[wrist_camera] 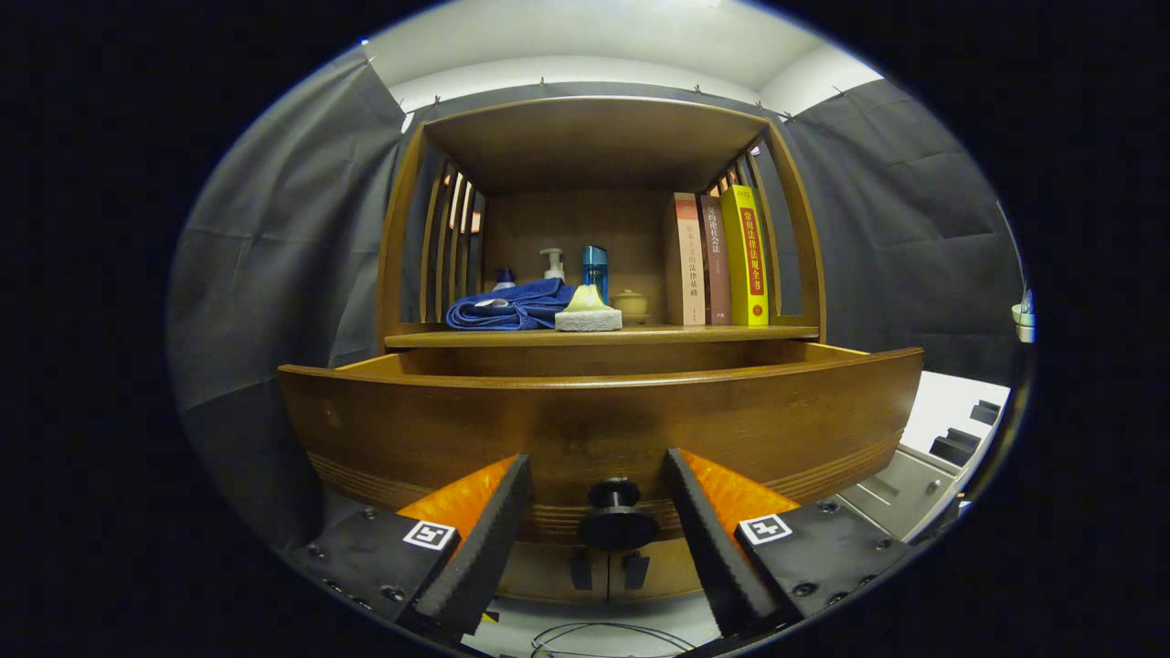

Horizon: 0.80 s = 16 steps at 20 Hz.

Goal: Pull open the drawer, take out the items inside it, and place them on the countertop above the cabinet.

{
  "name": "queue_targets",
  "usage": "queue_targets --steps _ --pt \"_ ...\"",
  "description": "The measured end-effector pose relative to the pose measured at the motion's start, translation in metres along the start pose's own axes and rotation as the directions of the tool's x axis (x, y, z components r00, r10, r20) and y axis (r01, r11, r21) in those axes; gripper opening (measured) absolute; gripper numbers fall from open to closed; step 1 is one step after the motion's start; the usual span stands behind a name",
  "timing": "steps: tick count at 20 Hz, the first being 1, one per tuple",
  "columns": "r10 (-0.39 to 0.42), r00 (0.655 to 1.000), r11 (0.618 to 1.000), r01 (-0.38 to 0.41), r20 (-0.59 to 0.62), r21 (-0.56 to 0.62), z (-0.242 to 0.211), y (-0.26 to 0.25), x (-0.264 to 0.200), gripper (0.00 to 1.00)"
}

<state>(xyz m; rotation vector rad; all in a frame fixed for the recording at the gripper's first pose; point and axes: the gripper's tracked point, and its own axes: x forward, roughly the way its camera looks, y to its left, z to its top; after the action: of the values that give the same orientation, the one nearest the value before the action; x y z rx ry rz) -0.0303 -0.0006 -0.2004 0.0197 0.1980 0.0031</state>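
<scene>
Since the drawer point(599, 411) front sits clearly forward of the cabinet body and the countertop point(599, 337) edge above it, I judge the pull step done or nearly done. Gripper point(599, 498) fingers are spread wide, one either side of the round knob point(614, 516), neither touching it, so nothing is held. Knob sits between the fingers, low on the drawer front. Drawer interior is hidden from this low angle: only the top rim of the front and a strip of the side wall show, so I cannot tell what is inside or how many items remain. On the countertop, under the shelf roof: a folded blue cloth point(512, 306), a sponge point(588, 313) just beside it, a pump bottle point(552, 263) and a blue bottle point(594, 267) behind, a small lidded pot point(630, 302), and three upright books point(717, 260) against the right slats. Whether any of these came from the drawer, cannot tell. Left, as I read it: lift above the drawer front, look in, take out whatever is there, set it on free countertop near the sponge.
</scene>
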Motion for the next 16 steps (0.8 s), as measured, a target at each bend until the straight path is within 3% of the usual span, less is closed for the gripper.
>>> queue_targets --steps 8,16 --pt "0.002 1.0 1.0 -0.002 0.016 0.0 0.012 0.002 0.03 0.97" --pt "-0.005 1.0 1.0 0.004 -0.021 -0.031 0.008 0.001 0.1 0.98"
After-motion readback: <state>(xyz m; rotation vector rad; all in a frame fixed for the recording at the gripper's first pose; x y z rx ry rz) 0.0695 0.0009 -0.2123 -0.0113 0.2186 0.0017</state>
